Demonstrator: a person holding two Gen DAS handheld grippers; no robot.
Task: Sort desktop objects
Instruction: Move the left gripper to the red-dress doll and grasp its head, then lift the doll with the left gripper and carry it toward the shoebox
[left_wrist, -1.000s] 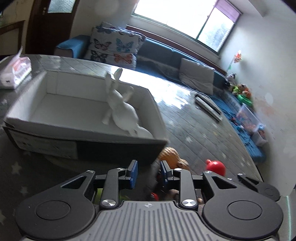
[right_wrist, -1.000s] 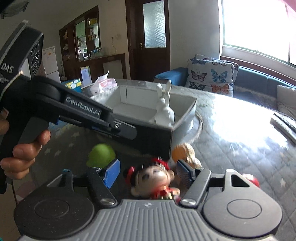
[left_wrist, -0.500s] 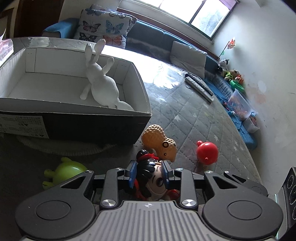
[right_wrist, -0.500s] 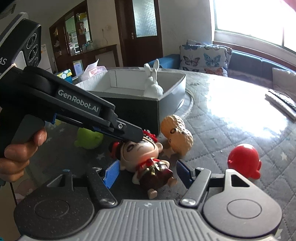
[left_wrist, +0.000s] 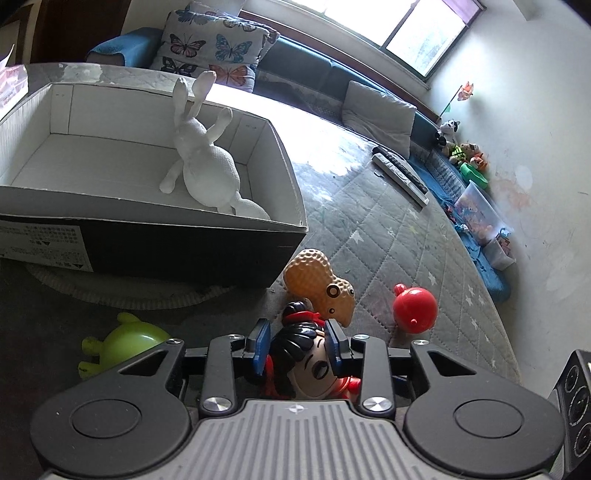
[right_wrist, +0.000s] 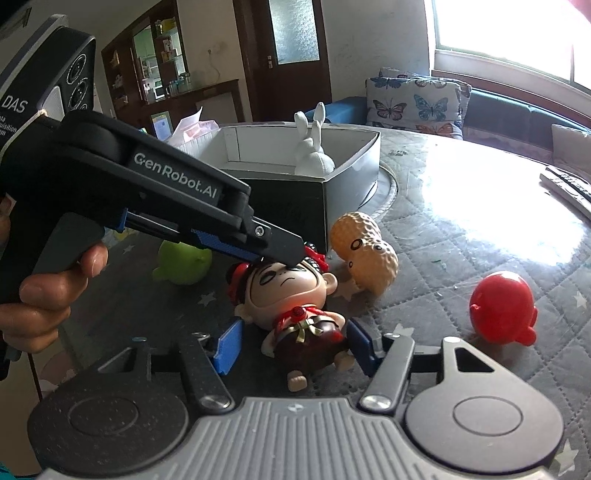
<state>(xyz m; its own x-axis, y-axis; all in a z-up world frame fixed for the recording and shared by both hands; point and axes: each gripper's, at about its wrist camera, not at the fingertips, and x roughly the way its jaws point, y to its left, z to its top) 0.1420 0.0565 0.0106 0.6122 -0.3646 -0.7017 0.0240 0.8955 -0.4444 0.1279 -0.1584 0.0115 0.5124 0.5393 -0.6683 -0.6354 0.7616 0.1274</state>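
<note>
Doll figure (right_wrist: 295, 306) lies on its back on the quilted table cover (right_wrist: 461, 236), head toward the shoe box (left_wrist: 155, 243), feet toward the right tongs. Left gripper (left_wrist: 297, 347) brackets the doll's head from above; its jaws are opening, the blue pads flank the black hair on both sides with the head between them, and whether the pads press on it at this moment I cannot tell from either view. Right gripper (right_wrist: 291, 345) straddles the doll's dark body; its jaws are closing, with a gap showing between each blue pad and the torso, so nothing is clamped there yet. Judgement: the step in hand is passing the doll from one set of tongs to the other, or a re-grip at the waist. To do it well, let the right pads seat square on the widest part of the torso, below the red collar, not on the thin legs just in front of its jaws, which would likely pivot. Left tongs should clear the hair tufts fully before any lift, else the head may snag. Peanut toy (right_wrist: 364, 254) sits just beyond the doll's head, close to the left tips; red round toy (right_wrist: 502, 308) lies well to the right of the right tongs; green toy (left_wrist: 118, 343) off to the left of the left tongs. White rabbit (left_wrist: 201, 158) already lies in the box.
</note>
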